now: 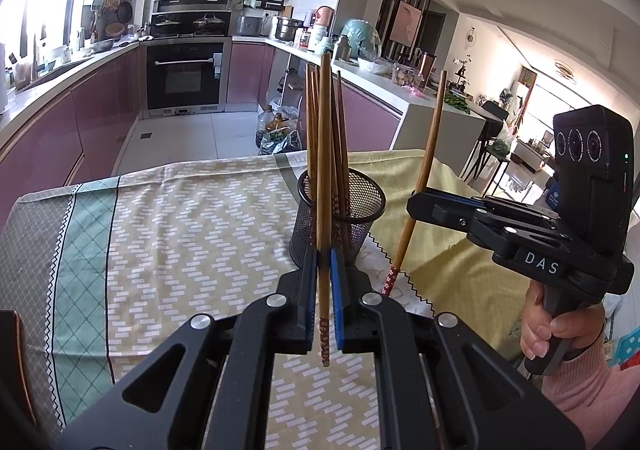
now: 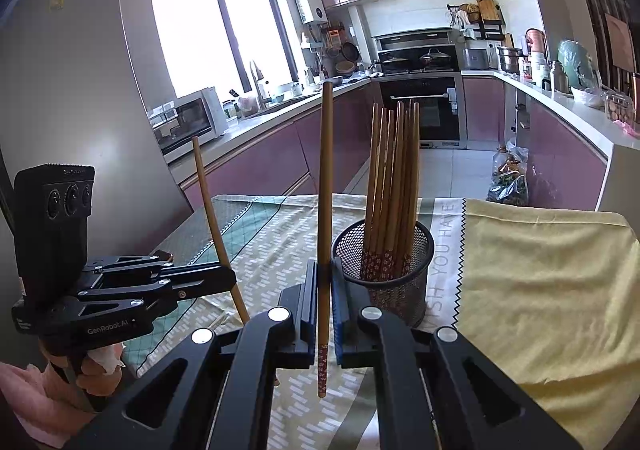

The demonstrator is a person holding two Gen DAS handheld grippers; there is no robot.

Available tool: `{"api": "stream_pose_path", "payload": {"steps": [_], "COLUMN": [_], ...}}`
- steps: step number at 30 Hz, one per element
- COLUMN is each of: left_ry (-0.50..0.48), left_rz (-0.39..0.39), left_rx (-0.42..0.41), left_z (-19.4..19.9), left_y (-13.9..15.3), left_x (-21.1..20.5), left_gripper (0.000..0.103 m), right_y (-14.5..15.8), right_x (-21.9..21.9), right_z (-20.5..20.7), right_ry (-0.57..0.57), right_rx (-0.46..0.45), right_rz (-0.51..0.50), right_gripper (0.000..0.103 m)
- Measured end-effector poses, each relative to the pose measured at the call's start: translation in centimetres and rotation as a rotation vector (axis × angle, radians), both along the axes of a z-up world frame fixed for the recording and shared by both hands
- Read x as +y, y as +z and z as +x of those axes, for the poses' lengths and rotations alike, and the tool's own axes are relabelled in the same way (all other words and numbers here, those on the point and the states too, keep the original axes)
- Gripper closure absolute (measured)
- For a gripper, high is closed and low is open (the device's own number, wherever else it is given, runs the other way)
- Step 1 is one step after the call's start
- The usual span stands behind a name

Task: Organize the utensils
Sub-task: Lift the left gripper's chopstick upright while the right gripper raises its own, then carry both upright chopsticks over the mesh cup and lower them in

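A black mesh cup [image 1: 362, 205] [image 2: 400, 292] stands on the cloth-covered table with several wooden chopsticks [image 2: 394, 177] upright in it. My left gripper [image 1: 324, 256] sits just in front of the cup, shut on one upright chopstick [image 1: 325, 149] whose patterned end hangs below the pads. To the cup's right, my right gripper [image 1: 416, 203] [image 2: 325, 264] is shut on another chopstick [image 2: 325, 169] [image 1: 430, 145], also nearly upright. In the right wrist view, the left gripper [image 2: 230, 277] appears at the left with its tilted chopstick [image 2: 210, 189].
A patterned tablecloth [image 1: 180, 217] covers the table, with a yellow cloth [image 2: 540, 290] over its right part. A person's hand [image 1: 552, 334] in a pink sleeve grips the right handle. Beyond the table's far edge are the kitchen floor, counters, an oven [image 1: 185, 73] and bags [image 1: 276, 133].
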State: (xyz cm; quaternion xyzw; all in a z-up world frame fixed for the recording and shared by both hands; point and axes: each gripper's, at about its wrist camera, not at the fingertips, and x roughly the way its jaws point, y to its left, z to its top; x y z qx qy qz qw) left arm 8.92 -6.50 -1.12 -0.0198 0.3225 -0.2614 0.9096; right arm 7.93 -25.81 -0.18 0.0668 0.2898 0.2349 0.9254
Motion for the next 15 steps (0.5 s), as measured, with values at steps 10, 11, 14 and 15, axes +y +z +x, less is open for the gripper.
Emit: {"api": "stream_pose_path", "payload": {"steps": [10, 11, 14, 15], "left_ry": [-0.003, -0.003, -0.003, -0.003], "left_rz": [-0.004, -0.004, -0.006, -0.006], "left_rx": [-0.018, -0.020, -0.025, -0.026], "left_z": [0.3, 0.3, 0.3, 0.3], "left_y": [0.8, 0.9, 1.1, 1.1], "left_x": [-0.2, -0.2, -0.2, -0.3], "left_gripper": [0.096, 0.096, 0.096, 0.096], "right_y": [0.5, 0.5, 0.5, 0.5], "right_x": [0.1, 0.1, 0.1, 0.1], "right_z": [0.2, 0.2, 0.3, 0.3], "right_ry": [-0.002, -0.002, -0.002, -0.002], "right_rx": [-0.011, -0.012, -0.015, -0.016], "right_rz": [-0.002, -0.002, -0.003, -0.003], "right_gripper": [0.097, 0.097, 0.097, 0.097]}}
